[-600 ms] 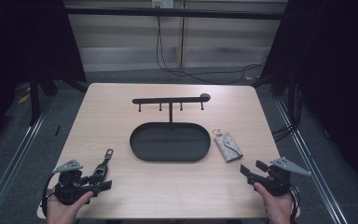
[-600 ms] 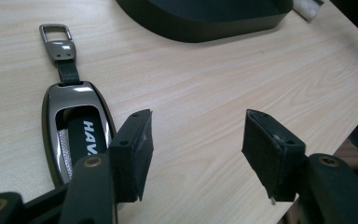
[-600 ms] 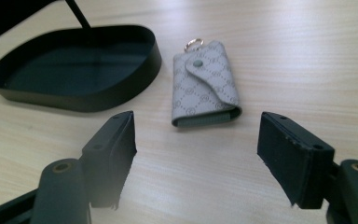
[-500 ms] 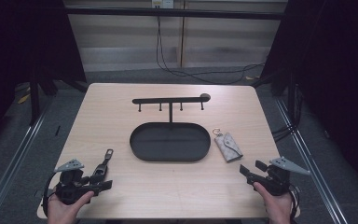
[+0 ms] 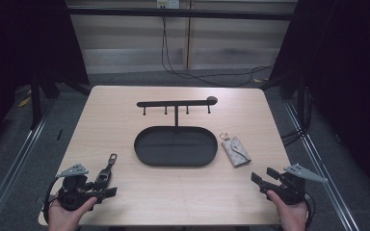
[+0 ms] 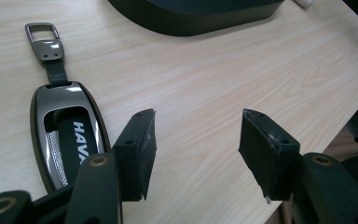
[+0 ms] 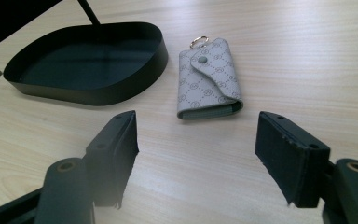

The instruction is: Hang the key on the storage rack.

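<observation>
While both grippers rest low at the near edge of the table, nothing is held:

Left gripper: the left gripper (image 5: pixel 107 184) sits at the near left corner in a hand (image 5: pixel 67 215), jaws parted about half way, only bare wood between the pads (image 6: pixel 140 149).

Key fob: the fob (image 6: pixel 67 135), dark with a chrome frame and a strap ending in a metal loop, lies flat on the table just beside the left jaw, outside the gap; in the high view it (image 5: pixel 107 168) points away from the person, toward the tray.

Right gripper: the right gripper (image 5: pixel 266 176) sits at the near right corner, jaws apart with a clear gap and nothing between them.

Key pouch: the grey patterned pouch (image 7: pixel 209 79), snapped shut with a small ring at its far end, lies flat ahead of the right jaws, apart from them, just beside the tray's right end.

Tray: the black oval tray (image 5: pixel 147 156) stands mid-table between fob and pouch.

Hook rack: a black bar with four pegs (image 5: pixel 176 103) rises on a post from the tray's far side.

Table: light wood (image 5: pixel 125 106).
</observation>
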`<state>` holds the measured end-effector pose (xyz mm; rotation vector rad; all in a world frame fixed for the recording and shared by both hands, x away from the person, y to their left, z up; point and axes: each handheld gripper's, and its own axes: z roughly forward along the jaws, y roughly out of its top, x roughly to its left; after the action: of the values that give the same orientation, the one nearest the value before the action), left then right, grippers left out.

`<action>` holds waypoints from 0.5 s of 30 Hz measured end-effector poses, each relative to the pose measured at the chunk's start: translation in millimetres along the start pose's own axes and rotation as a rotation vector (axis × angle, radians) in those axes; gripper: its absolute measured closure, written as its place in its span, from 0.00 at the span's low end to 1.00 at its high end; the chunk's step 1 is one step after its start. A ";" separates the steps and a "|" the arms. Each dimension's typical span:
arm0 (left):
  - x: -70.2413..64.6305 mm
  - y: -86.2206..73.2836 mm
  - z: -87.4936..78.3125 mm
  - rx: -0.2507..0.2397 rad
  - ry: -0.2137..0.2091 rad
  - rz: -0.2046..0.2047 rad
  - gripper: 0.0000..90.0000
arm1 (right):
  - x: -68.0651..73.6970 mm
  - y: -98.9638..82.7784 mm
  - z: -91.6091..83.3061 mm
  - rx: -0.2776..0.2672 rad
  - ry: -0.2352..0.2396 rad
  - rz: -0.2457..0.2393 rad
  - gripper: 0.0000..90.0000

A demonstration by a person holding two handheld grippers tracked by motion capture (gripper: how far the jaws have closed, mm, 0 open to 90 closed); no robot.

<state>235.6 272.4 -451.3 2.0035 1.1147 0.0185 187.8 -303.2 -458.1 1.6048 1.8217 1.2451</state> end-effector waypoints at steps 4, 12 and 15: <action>1.2 8.3 -0.5 0.023 -0.012 -0.001 0.53 | -1.3 -1.5 2.1 0.007 0.027 0.009 0.31; 0.9 26.3 -7.0 0.029 -0.003 0.014 0.59 | 1.4 -1.8 7.9 0.036 0.020 -0.021 0.29; 3.8 31.3 -6.1 0.051 0.041 0.013 0.61 | -0.2 -2.1 8.7 0.036 0.017 -0.011 0.28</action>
<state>257.5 270.6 -427.9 2.0637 1.1381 0.0388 193.5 -300.2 -464.3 1.6057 1.8705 1.2316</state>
